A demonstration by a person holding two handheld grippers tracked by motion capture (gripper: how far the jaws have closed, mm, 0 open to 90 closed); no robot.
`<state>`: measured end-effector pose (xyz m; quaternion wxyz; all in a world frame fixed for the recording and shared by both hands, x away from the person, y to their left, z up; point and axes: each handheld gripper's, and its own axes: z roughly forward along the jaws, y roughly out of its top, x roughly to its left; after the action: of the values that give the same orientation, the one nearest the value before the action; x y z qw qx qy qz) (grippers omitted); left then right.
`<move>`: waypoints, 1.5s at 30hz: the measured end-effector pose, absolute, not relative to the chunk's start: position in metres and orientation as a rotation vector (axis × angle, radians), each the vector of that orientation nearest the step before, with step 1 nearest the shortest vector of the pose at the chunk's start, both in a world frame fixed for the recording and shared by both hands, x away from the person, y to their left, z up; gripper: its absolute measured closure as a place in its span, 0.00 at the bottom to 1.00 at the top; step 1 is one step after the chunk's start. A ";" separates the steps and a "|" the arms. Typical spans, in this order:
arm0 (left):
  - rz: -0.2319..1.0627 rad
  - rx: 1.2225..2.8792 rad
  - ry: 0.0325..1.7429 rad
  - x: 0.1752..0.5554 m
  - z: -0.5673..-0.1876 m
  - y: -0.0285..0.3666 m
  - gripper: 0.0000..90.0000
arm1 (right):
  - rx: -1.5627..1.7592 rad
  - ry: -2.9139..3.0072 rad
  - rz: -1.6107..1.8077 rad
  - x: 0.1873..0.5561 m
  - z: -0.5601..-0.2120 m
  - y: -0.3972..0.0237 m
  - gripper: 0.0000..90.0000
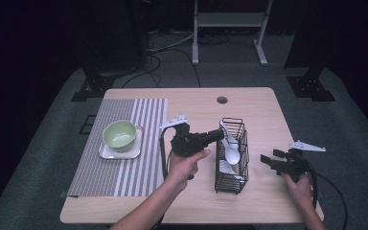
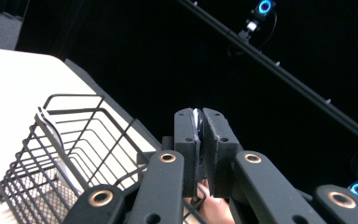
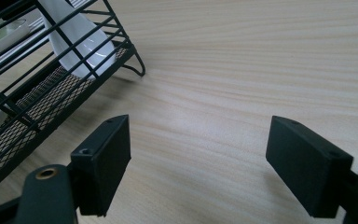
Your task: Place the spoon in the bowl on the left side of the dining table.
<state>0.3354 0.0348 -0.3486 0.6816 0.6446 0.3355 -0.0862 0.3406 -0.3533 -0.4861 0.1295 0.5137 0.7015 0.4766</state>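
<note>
Your left gripper [image 1: 216, 134] is clamped on a white spoon [image 1: 231, 152] handle at the rack [image 1: 232, 184] rim, bowl hanging inside. Your right gripper [image 1: 270, 161] rests spread wide just beside the rack.

The worktop [image 3: 242, 70] under the right claw [image 3: 198, 163] is pale wood with fine matt grain. Beside that claw, the basket [image 3: 42, 88] is thin black wire with a mesh floor, holding a glossy white plastic spoon [image 3: 77, 44]. Both claws' pads look matt black.
</note>
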 end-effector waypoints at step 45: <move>-0.184 1.316 0.760 0.338 -0.325 0.082 0.95 | 1.520 2.039 1.356 0.342 -0.486 -0.352 0.23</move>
<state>0.3381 0.0825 -0.3250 0.7213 0.5955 0.3438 -0.0834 0.3417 -0.3521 -0.4864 0.1293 0.5228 0.7016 0.4667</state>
